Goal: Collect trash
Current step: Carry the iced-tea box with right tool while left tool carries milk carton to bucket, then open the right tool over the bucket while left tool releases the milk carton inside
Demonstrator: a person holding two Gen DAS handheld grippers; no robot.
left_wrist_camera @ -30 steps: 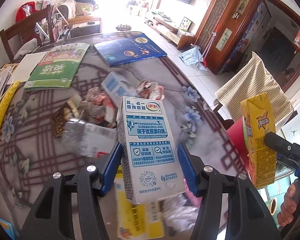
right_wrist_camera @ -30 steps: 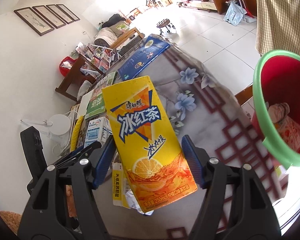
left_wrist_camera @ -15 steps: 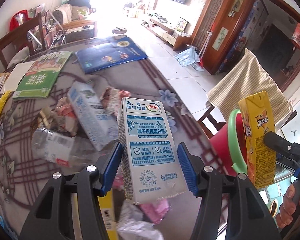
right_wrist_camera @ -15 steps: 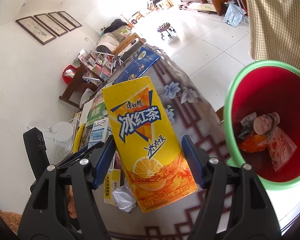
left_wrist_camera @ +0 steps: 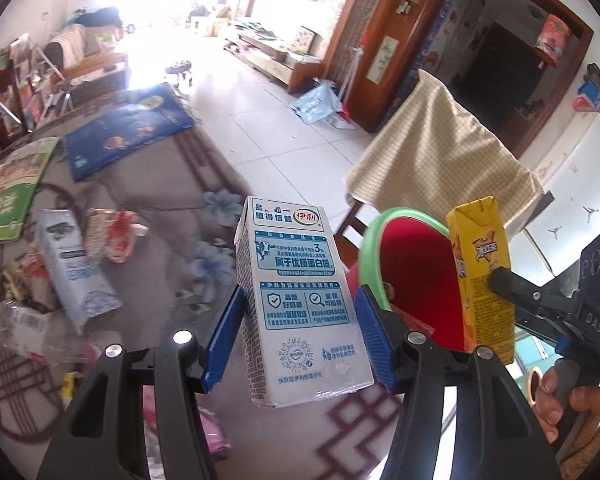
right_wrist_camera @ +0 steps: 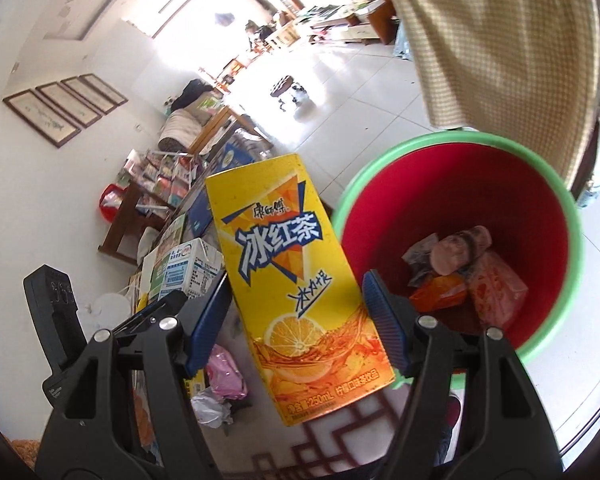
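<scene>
- Left tongs (left_wrist_camera: 300, 332) pinch a white-blue milk carton (left_wrist_camera: 300, 304) upright, above the counter (left_wrist_camera: 172, 184) edge, just short of the red bin (left_wrist_camera: 416, 280).
- Litter on the counter at left: a flat white carton (left_wrist_camera: 74, 268), a crushed bottle (left_wrist_camera: 28, 328), wrappers.
- Right tongs (right_wrist_camera: 296, 316) pinch a yellow iced-tea carton (right_wrist_camera: 296, 280), tilted, beside the bin's green rim (right_wrist_camera: 572, 216); wrappers already lie in the bin.
- Step, as I read it: carry both cartons to the bin.
- Next calls for getting each carton over the bin mouth, then spreading the tongs. Right looks closer; left has farther to go.
</scene>
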